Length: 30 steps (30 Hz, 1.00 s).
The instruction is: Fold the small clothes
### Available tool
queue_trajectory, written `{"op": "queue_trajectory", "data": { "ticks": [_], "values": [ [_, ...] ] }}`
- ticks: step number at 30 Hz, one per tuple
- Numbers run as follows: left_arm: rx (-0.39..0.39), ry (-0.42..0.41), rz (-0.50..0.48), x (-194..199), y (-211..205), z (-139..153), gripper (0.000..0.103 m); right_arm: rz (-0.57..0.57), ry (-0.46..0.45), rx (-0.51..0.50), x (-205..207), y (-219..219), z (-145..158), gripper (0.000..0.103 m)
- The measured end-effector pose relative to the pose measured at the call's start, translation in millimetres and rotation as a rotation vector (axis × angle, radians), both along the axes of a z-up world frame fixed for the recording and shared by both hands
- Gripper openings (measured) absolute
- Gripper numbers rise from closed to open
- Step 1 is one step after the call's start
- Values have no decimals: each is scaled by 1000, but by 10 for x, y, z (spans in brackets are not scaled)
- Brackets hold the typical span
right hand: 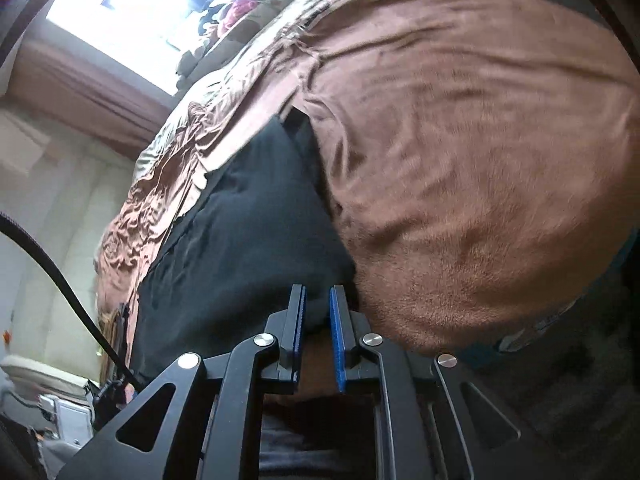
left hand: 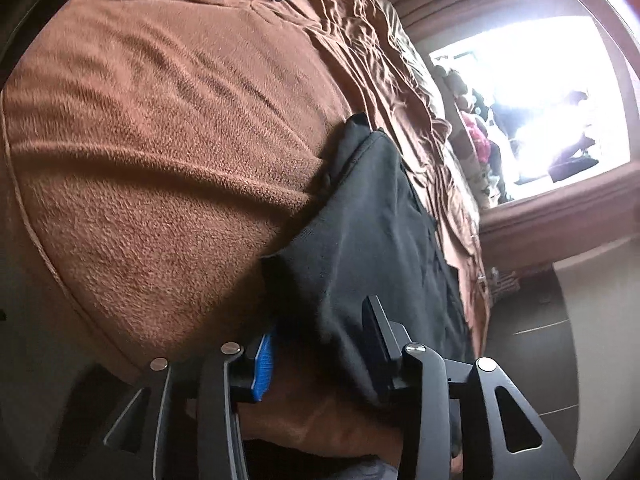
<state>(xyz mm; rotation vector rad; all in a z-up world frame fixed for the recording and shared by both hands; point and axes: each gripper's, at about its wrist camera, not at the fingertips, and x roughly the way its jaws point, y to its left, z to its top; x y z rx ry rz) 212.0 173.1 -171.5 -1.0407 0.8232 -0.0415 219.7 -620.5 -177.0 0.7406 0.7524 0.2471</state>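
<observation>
Clearly lay flat on the fuzzy brown fleece blanket (left hand: 160, 140): the black cotton garment (left hand: 372, 220), beside the crumpled satin sheet (left hand: 360, 40). Stood parted around its near edge: left gripper (left hand: 320, 344), pads not pressing. Pinched a fold of it: right gripper (right hand: 318, 320).

- The black garment (left hand: 360, 232) drapes over the left gripper (left hand: 320, 340), hiding most of one blue pad (left hand: 265, 364).
- In the right wrist view the garment's near edge is lost behind the right gripper (right hand: 318, 320) (whether the jaws pinch it is unclear).
- Beyond the jaws, the window (left hand: 532, 92) is blown out; the clutter beside it (left hand: 476, 136) cannot be made out.
- The brown blanket (right hand: 480, 160) is blurred and cut by the frame edge.
</observation>
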Motion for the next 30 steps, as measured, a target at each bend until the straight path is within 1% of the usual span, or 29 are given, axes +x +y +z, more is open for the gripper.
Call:
{"op": "queue_trajectory", "data": {
  "ticks": [2, 6, 8, 12, 14, 16, 17, 18, 20, 22, 25, 27, 30],
  "values": [
    [-27, -3, 22, -17, 15, 10, 43, 1, -27, -15, -87, 2, 129, 10],
    [-66, 14, 80, -47, -4, 13, 43, 5, -92, -34, -137, 201, 417, 10],
    [-78, 25, 113, -69, -25, 5, 43, 29, -110, -32, -177, 285, 442, 10],
    [-110, 47, 169, -87, -50, -58, 43, 101, -125, -60, -18, 667, 559, 10],
    [-87, 54, 178, -81, -64, -49, 42, 146, -128, -75, 84, 866, 583, 10],
    [-59, 43, 197, -89, -45, 7, 42, 189, -126, -94, 214, 1053, 592, 10],
    [-59, 40, 205, -98, -41, 15, 42, 201, -123, -108, 261, 1130, 592, 10],
    [-59, 39, 207, -94, -47, 21, 42, 210, -118, -127, 326, 1205, 599, 10],
    [-26, 50, 206, -65, -106, 36, 42, 222, -107, -156, 474, 1345, 591, 10],
    [-14, 47, 208, -60, -131, 43, 42, 236, -98, -178, 583, 1487, 561, 10],
    [20, 56, 255, -99, -110, 57, 42, 251, -81, -218, 726, 1738, 528, 10],
    [28, 51, 260, -88, -98, 70, 42, 275, -73, -227, 805, 1893, 494, 10],
    [25, 60, 243, -46, -94, 43, 42, 313, -64, -275, 909, 2152, 457, 10]
  ]
}}
